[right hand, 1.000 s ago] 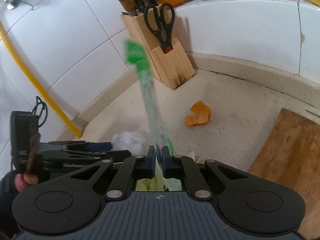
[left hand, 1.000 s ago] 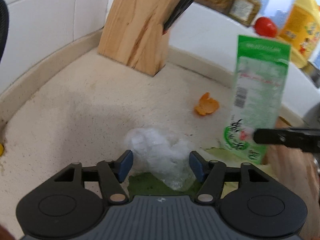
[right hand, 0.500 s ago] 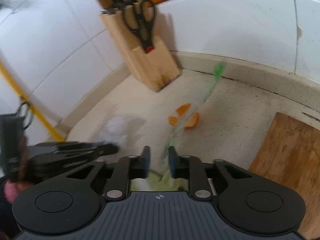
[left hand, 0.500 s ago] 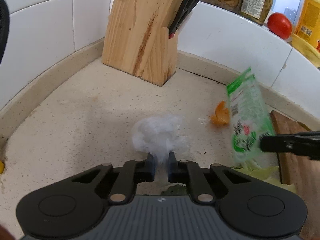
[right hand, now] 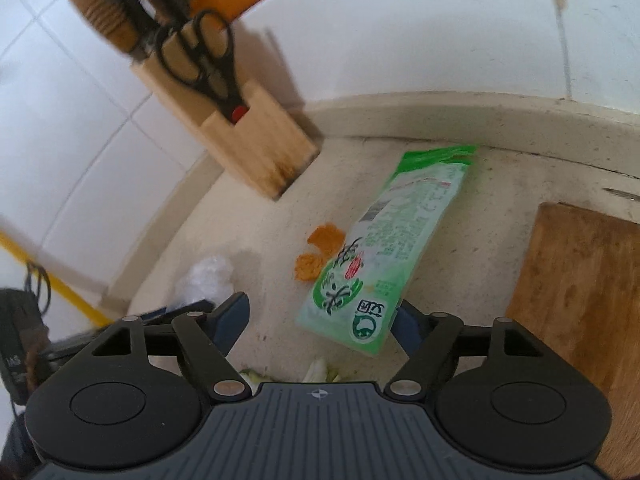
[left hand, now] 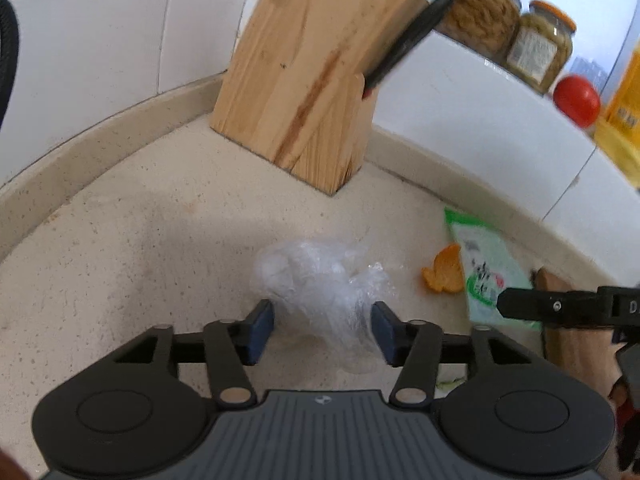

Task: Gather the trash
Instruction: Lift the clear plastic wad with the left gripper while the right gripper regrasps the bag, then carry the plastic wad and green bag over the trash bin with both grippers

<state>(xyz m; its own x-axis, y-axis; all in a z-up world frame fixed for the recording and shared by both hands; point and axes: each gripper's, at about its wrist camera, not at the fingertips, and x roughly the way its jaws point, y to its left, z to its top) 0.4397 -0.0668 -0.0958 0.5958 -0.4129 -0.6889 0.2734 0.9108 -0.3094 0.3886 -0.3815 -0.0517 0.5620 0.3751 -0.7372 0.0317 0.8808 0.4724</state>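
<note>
A crumpled clear plastic wrap [left hand: 320, 280] lies on the speckled counter between the blue pads of my left gripper [left hand: 323, 328], which is open around it. In the right wrist view the same plastic wrap [right hand: 206, 278] shows at the left. A green and white food wrapper [right hand: 384, 248] lies flat on the counter, its near end between the spread fingers of my right gripper [right hand: 322, 318], which is open. An orange peel [right hand: 316, 254] sits beside the wrapper's left edge. From the left wrist camera, the wrapper [left hand: 486, 268] and peel [left hand: 444, 270] lie to the right.
A wooden knife block [left hand: 296, 80] with scissors [right hand: 204, 60] stands at the back by the tiled wall. A wooden cutting board [right hand: 580, 300] lies at the right. Jars [left hand: 484, 12], a tomato [left hand: 576, 100] and a yellow bottle [left hand: 624, 112] stand on the ledge. Cabbage scraps [right hand: 320, 372] lie near my right gripper.
Both grippers have opened. The left one let go of the plastic wrap, which now rests on the counter. The right one released the green wrapper, which fell flat beside the orange peel.
</note>
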